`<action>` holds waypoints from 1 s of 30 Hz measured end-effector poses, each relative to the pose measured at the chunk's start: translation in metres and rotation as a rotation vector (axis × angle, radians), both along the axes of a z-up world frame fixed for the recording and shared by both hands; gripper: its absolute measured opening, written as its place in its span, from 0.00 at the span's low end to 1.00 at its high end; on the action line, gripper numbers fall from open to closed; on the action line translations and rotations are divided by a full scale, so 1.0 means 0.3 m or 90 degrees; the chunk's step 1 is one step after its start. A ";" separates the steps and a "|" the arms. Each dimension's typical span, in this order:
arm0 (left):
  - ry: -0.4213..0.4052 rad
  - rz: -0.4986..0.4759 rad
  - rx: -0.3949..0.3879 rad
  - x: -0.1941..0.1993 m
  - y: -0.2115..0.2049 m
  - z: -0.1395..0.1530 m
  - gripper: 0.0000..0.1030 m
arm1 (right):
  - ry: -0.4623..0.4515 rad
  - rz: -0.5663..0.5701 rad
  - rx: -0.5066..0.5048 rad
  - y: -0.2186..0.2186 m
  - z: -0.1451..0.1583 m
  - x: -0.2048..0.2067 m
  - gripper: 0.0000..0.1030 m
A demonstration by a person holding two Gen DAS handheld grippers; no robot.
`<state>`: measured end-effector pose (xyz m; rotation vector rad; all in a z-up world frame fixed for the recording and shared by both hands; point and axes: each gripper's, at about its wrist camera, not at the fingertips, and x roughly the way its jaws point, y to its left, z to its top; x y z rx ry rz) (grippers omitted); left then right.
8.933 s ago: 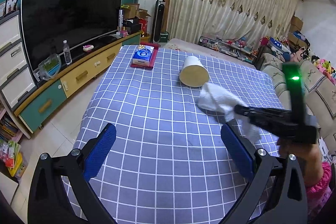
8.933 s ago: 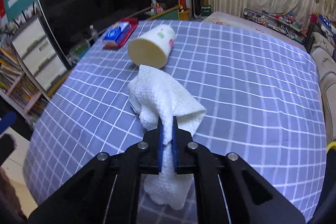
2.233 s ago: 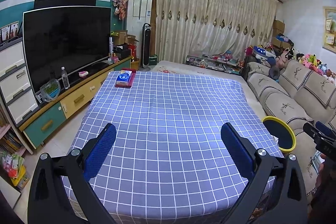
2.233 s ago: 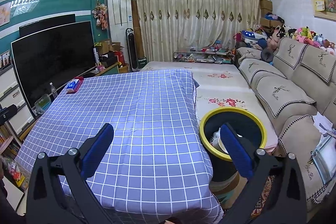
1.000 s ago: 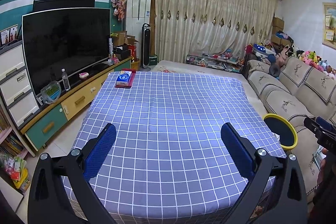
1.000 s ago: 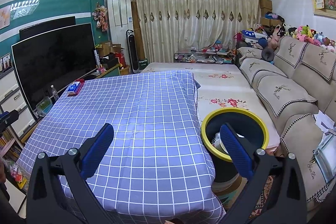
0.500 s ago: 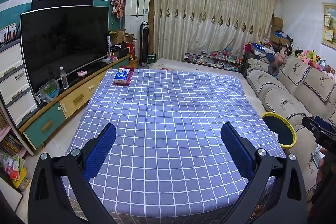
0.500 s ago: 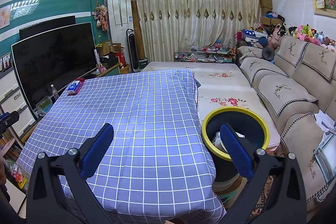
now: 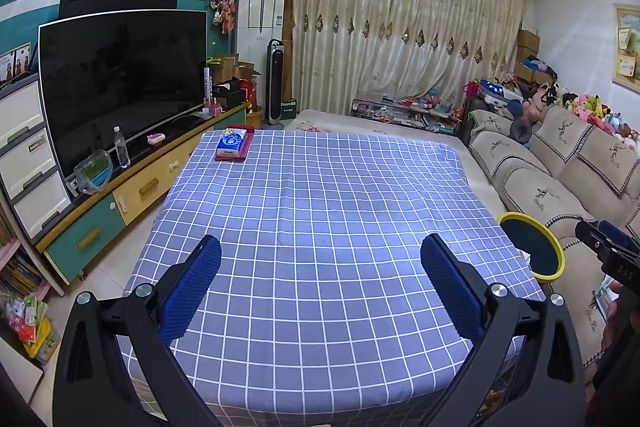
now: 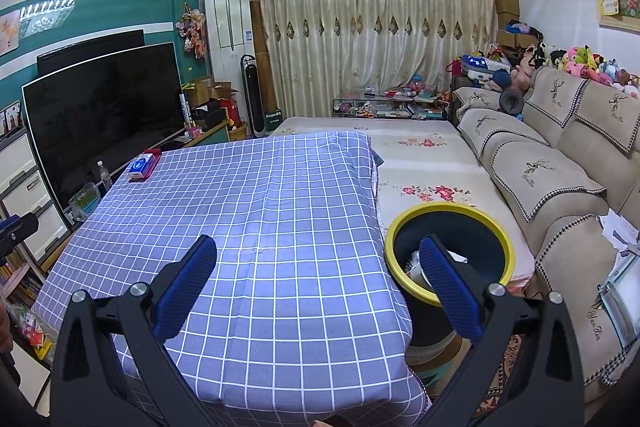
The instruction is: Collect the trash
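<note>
A black bin with a yellow rim (image 10: 450,215) stands on the floor right of the table; it also shows in the left wrist view (image 9: 530,247). White trash (image 10: 416,269) lies inside it, partly hidden by my right finger. My right gripper (image 10: 316,287) is open and empty, held above the table's near right corner beside the bin. My left gripper (image 9: 320,285) is open and empty above the table's near edge. The right gripper's tip (image 9: 608,247) shows at the right edge of the left wrist view.
The table wears a blue checked cloth (image 9: 320,195). A blue tissue pack on a red tray (image 9: 232,146) sits at its far left corner. A TV cabinet (image 9: 132,187) runs along the left, a sofa (image 10: 560,171) along the right, and a floral mat (image 10: 428,167) lies beyond the bin.
Since 8.9 s ago the paper cup and white tissue have left the table and the right gripper has let go. Over the last second both views barely shift.
</note>
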<state>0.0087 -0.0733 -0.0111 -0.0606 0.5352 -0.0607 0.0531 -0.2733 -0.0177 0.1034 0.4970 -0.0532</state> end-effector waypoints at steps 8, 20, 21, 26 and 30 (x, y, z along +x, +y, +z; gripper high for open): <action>0.002 -0.003 0.001 0.012 -0.003 0.002 0.95 | 0.001 -0.001 0.000 0.003 0.003 0.000 0.94; 0.006 -0.004 0.001 0.021 -0.016 -0.007 0.95 | 0.006 -0.001 0.003 0.008 0.001 0.006 0.94; 0.007 -0.004 0.001 0.024 -0.017 -0.008 0.95 | 0.007 -0.001 0.003 0.006 -0.001 0.011 0.94; -0.005 -0.013 -0.015 0.036 -0.013 -0.009 0.95 | 0.011 0.004 0.008 0.006 -0.006 0.024 0.94; 0.006 -0.033 -0.010 0.072 -0.029 -0.016 0.95 | 0.021 0.022 0.017 0.009 -0.014 0.055 0.94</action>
